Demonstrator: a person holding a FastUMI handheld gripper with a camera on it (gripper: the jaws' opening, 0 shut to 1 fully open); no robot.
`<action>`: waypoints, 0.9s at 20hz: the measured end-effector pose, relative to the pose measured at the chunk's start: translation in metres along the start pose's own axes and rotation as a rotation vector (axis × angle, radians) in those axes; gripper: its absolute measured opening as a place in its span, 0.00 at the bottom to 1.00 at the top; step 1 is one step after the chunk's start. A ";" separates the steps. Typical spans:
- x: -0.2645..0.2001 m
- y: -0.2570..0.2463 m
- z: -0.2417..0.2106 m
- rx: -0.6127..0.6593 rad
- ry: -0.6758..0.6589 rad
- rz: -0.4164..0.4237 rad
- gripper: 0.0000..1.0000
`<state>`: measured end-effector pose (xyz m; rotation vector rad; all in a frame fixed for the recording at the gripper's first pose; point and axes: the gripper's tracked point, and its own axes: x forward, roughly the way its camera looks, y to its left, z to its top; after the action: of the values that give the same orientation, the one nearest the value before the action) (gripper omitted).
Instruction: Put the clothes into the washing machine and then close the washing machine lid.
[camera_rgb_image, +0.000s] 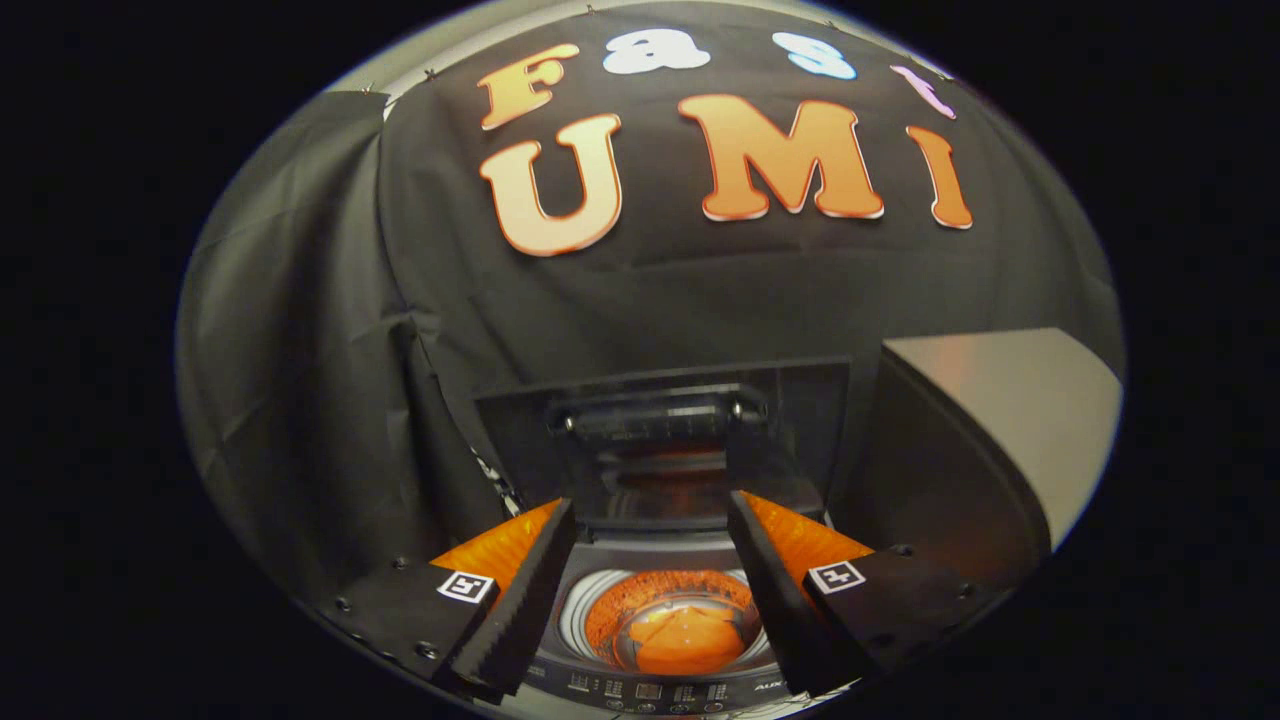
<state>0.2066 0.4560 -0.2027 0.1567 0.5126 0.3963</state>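
A grey box (1000, 420) stands just right of the washer (650, 690), and black cloth hangs behind it. The lid (660, 440) stands upright at the washer's back, leaving the drum mouth free. The gripper (650, 520) hovers above the drum (668, 620), fingers spread and empty; orange clothes (690, 640) lie inside.

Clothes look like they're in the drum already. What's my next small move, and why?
Probably reach forward and up to the raised lid. The orange garment lies inside the washing machine's drum, the hand-held gripper is open with nothing between its fingers, and the lid stands upright behind the opening, so closing it seems to be what's left.
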 end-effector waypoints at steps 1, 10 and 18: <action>-0.003 -0.001 0.015 -0.001 -0.026 0.001 0.99; 0.004 -0.015 0.125 0.017 -0.192 0.003 0.98; 0.058 -0.036 0.163 -0.047 -0.172 -0.015 0.98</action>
<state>0.3473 0.4389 -0.0967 0.1398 0.3348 0.3761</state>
